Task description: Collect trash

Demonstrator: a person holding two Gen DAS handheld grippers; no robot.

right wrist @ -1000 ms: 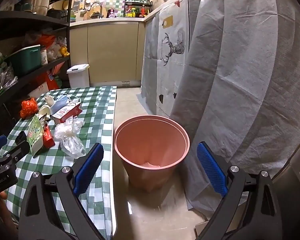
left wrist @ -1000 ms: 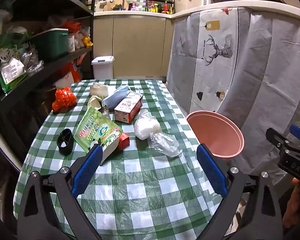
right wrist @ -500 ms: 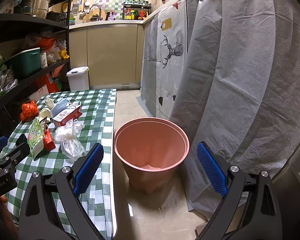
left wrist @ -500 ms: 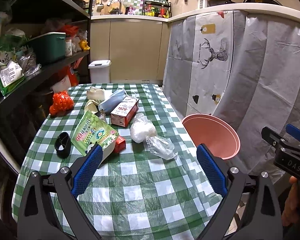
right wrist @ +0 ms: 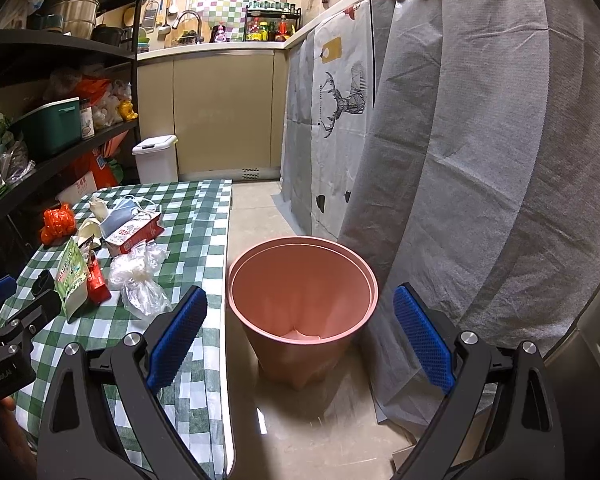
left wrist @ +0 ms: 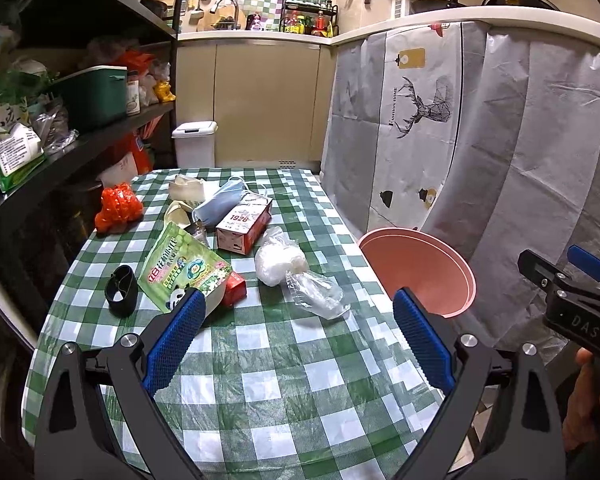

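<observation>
Checked-cloth bench (left wrist: 260, 380) in kitchen. Trash clustered far left: green pouch (left wrist: 182, 268), clear plastic wrap (left wrist: 316, 294). Left hand-held gripper (left wrist: 296, 340) wide open, empty. Pink bin (right wrist: 300, 292) on floor right; right hand-held gripper (right wrist: 300, 340) wide open, empty. Risk: thin wrap slipping from pads.

The left gripper (left wrist: 296, 338) had a black plastic frame with two angled arms, each tipped by a blue pad with a fine mesh texture (left wrist: 176, 336). Silver screws (left wrist: 127, 340) sat at the joints. The right gripper (right wrist: 298, 336) was built alike; white letters "DAS" marked its black body.
</observation>
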